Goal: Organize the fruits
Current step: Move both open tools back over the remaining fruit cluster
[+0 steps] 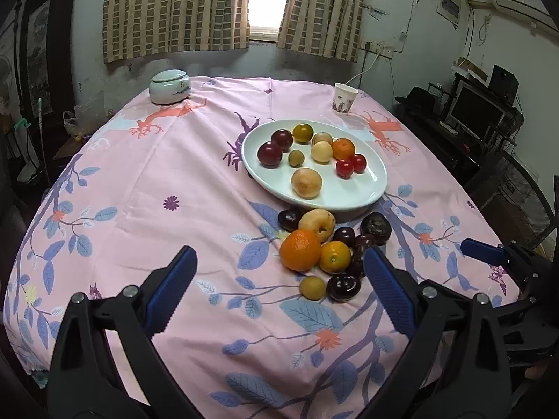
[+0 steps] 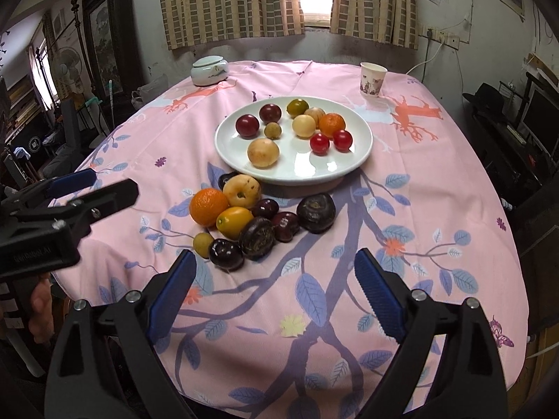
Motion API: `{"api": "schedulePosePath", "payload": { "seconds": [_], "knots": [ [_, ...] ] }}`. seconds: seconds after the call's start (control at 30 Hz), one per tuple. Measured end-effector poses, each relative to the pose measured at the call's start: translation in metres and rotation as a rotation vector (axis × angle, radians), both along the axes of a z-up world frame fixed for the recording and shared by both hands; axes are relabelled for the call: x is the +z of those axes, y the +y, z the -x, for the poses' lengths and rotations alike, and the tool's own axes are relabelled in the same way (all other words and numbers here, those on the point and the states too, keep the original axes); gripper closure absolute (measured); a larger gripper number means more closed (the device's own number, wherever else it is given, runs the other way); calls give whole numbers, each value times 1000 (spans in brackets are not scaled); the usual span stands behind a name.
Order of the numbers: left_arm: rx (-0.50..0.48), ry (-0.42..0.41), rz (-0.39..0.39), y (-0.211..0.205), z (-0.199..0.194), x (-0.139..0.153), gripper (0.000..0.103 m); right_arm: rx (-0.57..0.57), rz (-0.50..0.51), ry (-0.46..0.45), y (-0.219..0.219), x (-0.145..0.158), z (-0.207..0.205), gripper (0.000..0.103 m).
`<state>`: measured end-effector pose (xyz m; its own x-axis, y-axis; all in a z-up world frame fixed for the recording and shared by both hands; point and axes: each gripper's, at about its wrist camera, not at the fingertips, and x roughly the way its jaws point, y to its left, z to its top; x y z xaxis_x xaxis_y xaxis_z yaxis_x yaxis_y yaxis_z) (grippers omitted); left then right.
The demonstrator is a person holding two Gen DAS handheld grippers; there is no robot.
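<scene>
A: Both tongs stand wide apart with nothing between them. The left tongs (image 1: 279,289) hang over the near part of the tabletop (image 1: 146,181), and the right tongs (image 2: 276,289) do the same just beside them.

B: And the fruit?

A: A loose pile (image 2: 251,220) lies on the cloth just ahead of the right tongs, slightly toward their left finger. From the left tongs it sits ahead and toward their right finger. In it are an orange (image 2: 208,206), a small yellow citrus (image 2: 234,222) touching it, a pale dimpled fruit (image 2: 241,191) behind those, a little yellow-green one (image 2: 202,244) nearest the tongs, and several dark purple fruits (image 2: 316,213).

B: What is past the pile?

A: A white plate (image 2: 297,171), its near rim just beside the pile. On it are two red cherry tomatoes (image 2: 330,141) touching each other, a small orange (image 2: 332,124), two dark red plums (image 2: 258,118), and some pale and greenish fruits, one pale fruit (image 2: 262,153) closest to the near rim.

B: Farther out?

A: A paper cup (image 2: 372,78) beyond the plate to the right, a lidded white jar (image 2: 209,70) to the left, both well apart from the fruit. The left tongs show at the left edge of the right wrist view, with a hand (image 2: 40,310) below them.
</scene>
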<state>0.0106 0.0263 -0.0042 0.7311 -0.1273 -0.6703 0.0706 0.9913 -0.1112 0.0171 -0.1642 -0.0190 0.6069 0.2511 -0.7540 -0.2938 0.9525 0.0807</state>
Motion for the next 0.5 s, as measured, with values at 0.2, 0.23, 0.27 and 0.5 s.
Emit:
{"api": "schedulePosePath", "payload": {
  "seconds": [0.2, 0.23, 0.27, 0.5],
  "knots": [
    [18, 53, -16, 9, -1, -20, 5, -40, -18, 54, -10, -19, -11, 11],
    [18, 64, -19, 9, -1, -24, 5, -41, -34, 63, -11, -22, -13, 11],
    [17, 79, -20, 9, -1, -30, 5, -38, -48, 71, -10, -24, -15, 11],
    [5, 113, -42, 7, 3, -47, 5, 46, -80, 103, 21, -42, -39, 55]
  ]
}}
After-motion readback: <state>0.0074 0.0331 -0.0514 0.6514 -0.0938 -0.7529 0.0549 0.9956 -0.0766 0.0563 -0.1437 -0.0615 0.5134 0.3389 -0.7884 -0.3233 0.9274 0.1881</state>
